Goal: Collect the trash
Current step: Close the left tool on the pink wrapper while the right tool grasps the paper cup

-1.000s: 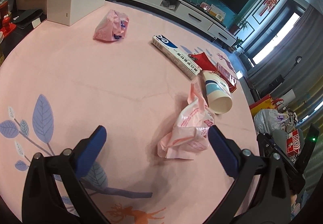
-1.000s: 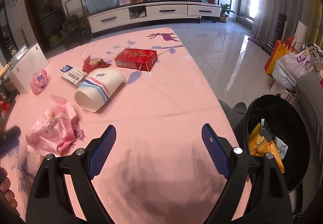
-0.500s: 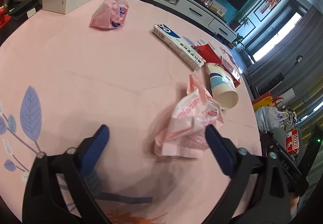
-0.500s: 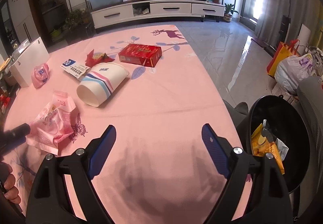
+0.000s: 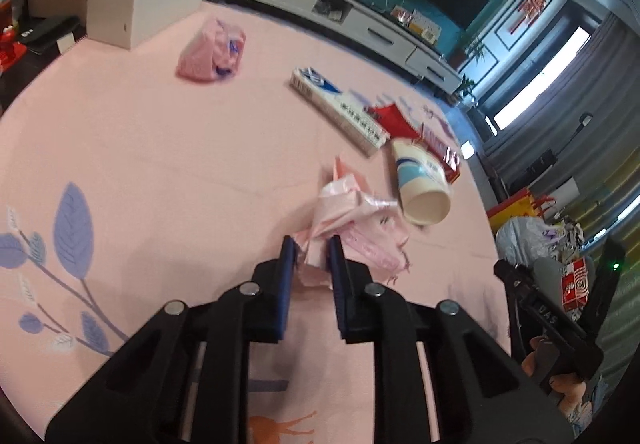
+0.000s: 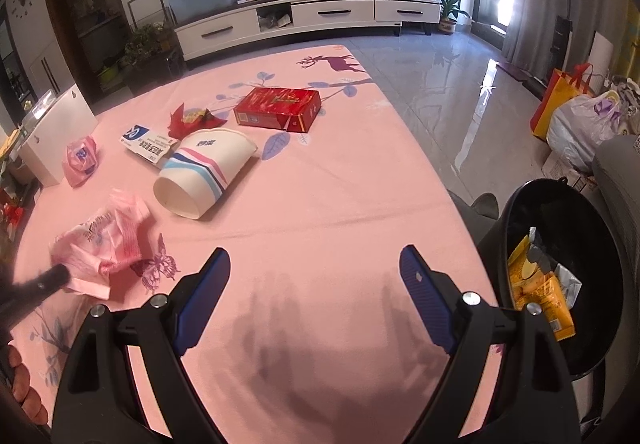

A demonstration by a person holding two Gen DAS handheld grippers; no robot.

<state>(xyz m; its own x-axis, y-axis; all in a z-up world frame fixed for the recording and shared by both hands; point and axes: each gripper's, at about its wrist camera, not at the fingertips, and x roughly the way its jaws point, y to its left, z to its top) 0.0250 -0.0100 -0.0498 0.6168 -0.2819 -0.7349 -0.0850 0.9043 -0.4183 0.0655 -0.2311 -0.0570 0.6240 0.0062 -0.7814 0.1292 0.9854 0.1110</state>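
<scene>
Left gripper point(image 5: 312, 248), jaws just closed, now clenched on the near edge of the pink wrapper point(image 5: 352, 216) – crumpled film bunched between the 2 blue pads, the rest spread on the pink cloth point(image 5: 160, 148) beyond the tips. Seen from the right wrist view as well: the wrapper point(image 6: 108, 240) at the left side of the table, a dark finger reaching its near corner. Right gripper point(image 6: 314, 272) spread wide over bare cloth point(image 6: 320, 204), nothing between the pads, resting apart from all the litter. Just beyond the wrapper, a paper cup point(image 6: 204, 174) on its side, mouth toward the cameras, striped pink and blue. Behind the cup, a white-and-blue box point(image 6: 148, 144) lying flat, a red foil scrap point(image 6: 192, 120) beside it, and a red carton point(image 6: 280, 108) further toward the far edge. A 2nd pink bag point(image 6: 82, 160) well apart at the left, near a white box point(image 6: 56, 132) at the table edge. Black bin point(image 6: 560, 276) on the floor off the right side of the table, already holding yellow and grey packets point(image 6: 540, 292). Fingertips of a hand point(image 6: 24, 392) showing at the lower left of the right wrist view – bags and a TV stand point(image 6: 304, 16) in the room behind.
</scene>
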